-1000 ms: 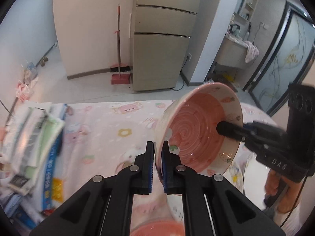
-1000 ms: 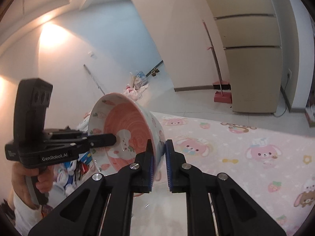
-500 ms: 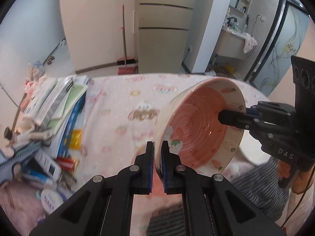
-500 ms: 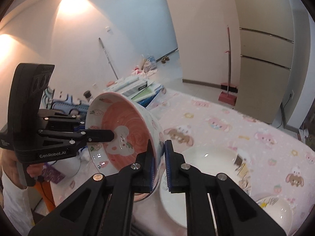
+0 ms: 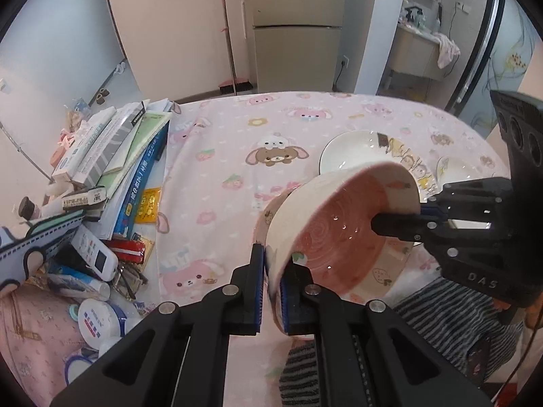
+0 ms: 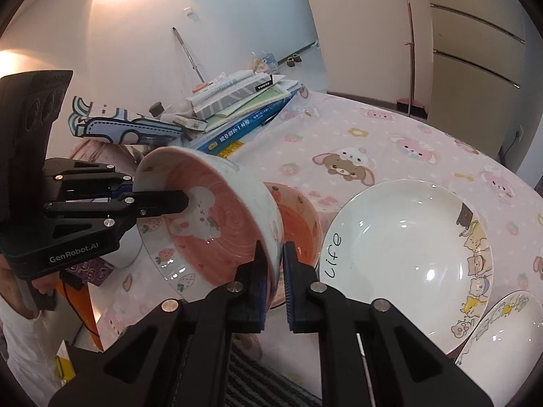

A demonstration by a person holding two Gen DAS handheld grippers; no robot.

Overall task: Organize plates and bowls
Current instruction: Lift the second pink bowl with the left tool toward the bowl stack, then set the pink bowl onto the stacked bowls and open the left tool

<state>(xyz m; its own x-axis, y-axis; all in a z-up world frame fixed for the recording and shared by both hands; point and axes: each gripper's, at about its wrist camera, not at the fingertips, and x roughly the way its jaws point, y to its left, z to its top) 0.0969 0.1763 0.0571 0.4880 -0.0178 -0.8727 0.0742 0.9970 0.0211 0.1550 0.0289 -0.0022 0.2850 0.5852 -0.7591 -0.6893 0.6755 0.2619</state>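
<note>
Both tools pinch one tilted pink ceramic bowl (image 5: 342, 234); left tool (image 5: 271, 288) and right tool (image 6: 275, 281) clamp opposite rims; second pink bowl (image 6: 298, 224) sits just behind it on the counter (image 5: 220, 156).

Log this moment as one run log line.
left hand-held gripper: shut on pink bowl | right hand-held gripper: shut on pink bowl | second pink bowl: underneath
</note>
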